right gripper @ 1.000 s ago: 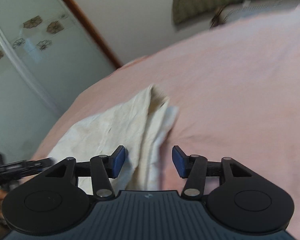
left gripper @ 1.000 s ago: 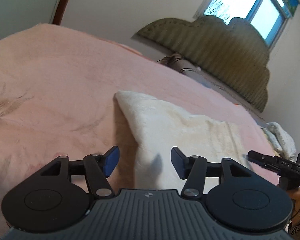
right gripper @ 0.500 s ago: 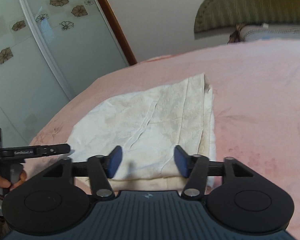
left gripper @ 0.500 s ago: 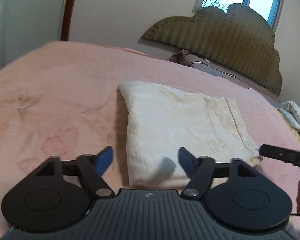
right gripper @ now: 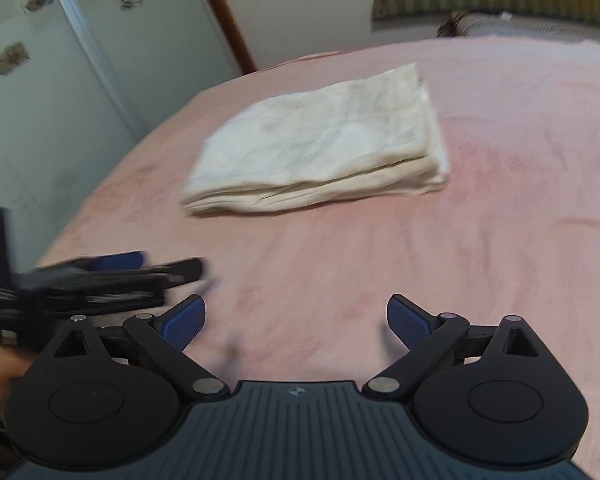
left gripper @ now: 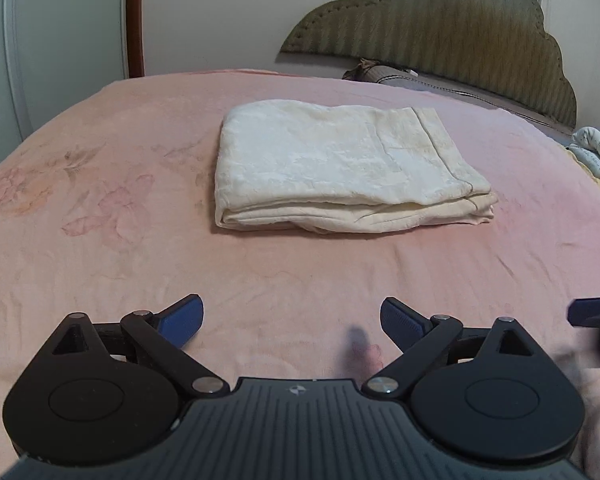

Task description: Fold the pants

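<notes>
A: Where do the pants (left gripper: 340, 164) lie?

B: Folded into a thick cream rectangle on the pink bed (left gripper: 100, 208), in the middle, its layered edge facing us and the bundle well apart from both tools. In the right wrist view the stack (right gripper: 324, 144) looks squared, layers flush at the near edge.

A: And the tools?

B: The left hand-held gripper (left gripper: 292, 320) hangs low over bare blanket with its blue pads spread wide, nothing between them. The right hand-held gripper (right gripper: 294, 320) is likewise spread wide and empty; the left one shows blurred at its left edge.

A: So what is the step?

B: I judge the folding is done and this is the pull-away. To do it well, keep both tools clear of the bundle and above the blanket, so no pad snags the plush or drags a layer askew.

A: Anything to tidy?

B: The right corner (left gripper: 484, 212) splays slightly; a light press there could flatten it, if wanted.
</notes>
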The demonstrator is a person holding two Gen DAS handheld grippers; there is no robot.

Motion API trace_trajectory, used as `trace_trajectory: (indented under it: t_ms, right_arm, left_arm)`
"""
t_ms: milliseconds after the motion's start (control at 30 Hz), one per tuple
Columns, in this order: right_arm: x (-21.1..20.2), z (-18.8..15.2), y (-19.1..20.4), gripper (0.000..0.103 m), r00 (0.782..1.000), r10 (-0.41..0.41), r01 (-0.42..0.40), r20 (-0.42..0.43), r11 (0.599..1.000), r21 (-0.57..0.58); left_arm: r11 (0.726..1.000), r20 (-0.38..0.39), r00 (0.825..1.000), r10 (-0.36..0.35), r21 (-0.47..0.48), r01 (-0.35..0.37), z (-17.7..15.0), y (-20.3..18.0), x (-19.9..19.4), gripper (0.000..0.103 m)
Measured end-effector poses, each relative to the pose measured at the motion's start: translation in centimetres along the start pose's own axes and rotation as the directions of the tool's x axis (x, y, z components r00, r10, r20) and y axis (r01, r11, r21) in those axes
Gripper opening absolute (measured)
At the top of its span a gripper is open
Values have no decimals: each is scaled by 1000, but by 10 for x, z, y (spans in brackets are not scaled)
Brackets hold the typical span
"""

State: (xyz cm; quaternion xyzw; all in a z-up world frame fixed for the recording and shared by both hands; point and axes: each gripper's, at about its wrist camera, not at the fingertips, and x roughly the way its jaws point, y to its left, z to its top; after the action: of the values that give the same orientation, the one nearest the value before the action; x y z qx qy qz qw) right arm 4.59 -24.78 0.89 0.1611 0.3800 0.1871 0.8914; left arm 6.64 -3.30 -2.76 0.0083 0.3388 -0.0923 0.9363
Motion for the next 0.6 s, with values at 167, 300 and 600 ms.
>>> trace_trajectory:
  t_ms: [167,300,600]
  right_arm:
    - [-35,3,-8,103,858,464,-492,219,865,100]
    - [-6,4,3,103,971,-82,84,225,996,0]
    - [49,-14,6,103,943,-251,271,218,961,-64]
  left_arm:
    - [999,-24,1000,18,-47,-20,-7,0,9,97]
    - [997,-12,999,49,-67,-49,-11,1,15,97]
    - [996,9,996,85,10,-85,-13,-7,18,97]
